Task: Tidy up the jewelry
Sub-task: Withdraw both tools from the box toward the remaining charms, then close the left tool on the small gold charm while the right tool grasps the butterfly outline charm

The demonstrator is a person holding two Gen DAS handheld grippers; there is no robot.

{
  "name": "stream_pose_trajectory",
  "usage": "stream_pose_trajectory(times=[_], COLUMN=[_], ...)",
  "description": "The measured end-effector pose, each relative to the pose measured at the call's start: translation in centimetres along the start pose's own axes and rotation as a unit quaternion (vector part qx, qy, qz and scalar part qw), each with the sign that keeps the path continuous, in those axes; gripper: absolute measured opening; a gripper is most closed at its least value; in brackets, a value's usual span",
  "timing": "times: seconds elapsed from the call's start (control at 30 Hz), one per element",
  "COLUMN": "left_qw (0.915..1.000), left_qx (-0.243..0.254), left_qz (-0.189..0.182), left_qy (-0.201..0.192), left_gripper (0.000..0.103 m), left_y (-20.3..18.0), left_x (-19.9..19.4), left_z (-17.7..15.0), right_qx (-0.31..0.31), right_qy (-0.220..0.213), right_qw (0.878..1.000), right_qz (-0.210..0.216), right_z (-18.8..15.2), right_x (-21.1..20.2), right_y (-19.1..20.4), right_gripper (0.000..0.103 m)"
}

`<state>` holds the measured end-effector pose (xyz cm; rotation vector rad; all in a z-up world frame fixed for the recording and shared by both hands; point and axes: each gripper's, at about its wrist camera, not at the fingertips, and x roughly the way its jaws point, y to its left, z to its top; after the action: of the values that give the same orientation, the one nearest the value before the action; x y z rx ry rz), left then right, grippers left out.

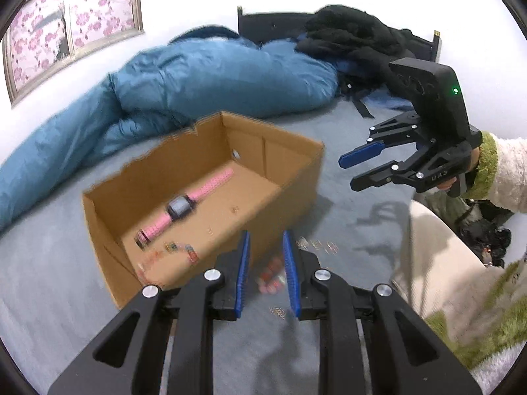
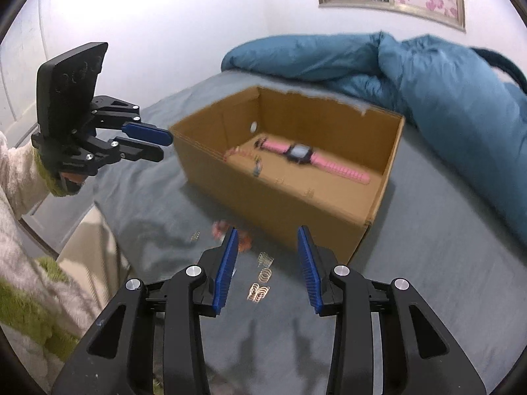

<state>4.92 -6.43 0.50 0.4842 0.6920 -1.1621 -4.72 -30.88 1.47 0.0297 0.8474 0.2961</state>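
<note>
Your right gripper (image 2: 267, 270) has its jaws apart and empty, hanging over the gold earrings (image 2: 260, 291) at lower centre of its view. Your left gripper (image 1: 267, 275) is parted narrowly, nothing pinched, above the red beads (image 1: 270, 278) just outside the box. Come down squarely over one small piece and close gently. The cardboard box (image 1: 296, 177) mid-frame already holds the pink watch (image 1: 182, 209) and a few small trinkets.

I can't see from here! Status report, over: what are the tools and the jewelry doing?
Left tool and right tool open, empty. Pink watch in cardboard box; gold pieces and red piece on the bed. Nothing blocking.
</note>
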Motion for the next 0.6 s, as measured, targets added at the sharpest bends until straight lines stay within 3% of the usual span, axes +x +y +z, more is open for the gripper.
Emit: stream_pose_trajectory(times=[0.1,0.27,0.4,0.6], left_qw=[0.9996,0.9977,0.9961,0.9948], left_qx=[-0.014,0.008,0.032,0.028], left_qz=[-0.010,0.007,0.022,0.035], left_qy=[0.022,0.067,0.080,0.091], left_gripper=[0.020,0.020,0.020,0.020], left_y=[-0.8,-2.8,-3.3,-2.0], left_x=[1.3,4.9,6.8,8.4], left_z=[-2.0,-5.5,-6.9,-7.5], right_qx=[0.005,-0.001,-0.016,-0.030], right_qy=[0.018,0.046,0.060,0.074], right_qw=[1.000,0.999,0.998,0.997], right_qz=[0.003,0.000,-0.004,-0.011], right_z=[-1.8,-4.3,-5.1,-5.4], right_x=[0.9,3.0,4.4,6.4], right_y=[0.7,1.8,2.3,2.0], right_gripper=[0.036,0.036,0.033,0.030])
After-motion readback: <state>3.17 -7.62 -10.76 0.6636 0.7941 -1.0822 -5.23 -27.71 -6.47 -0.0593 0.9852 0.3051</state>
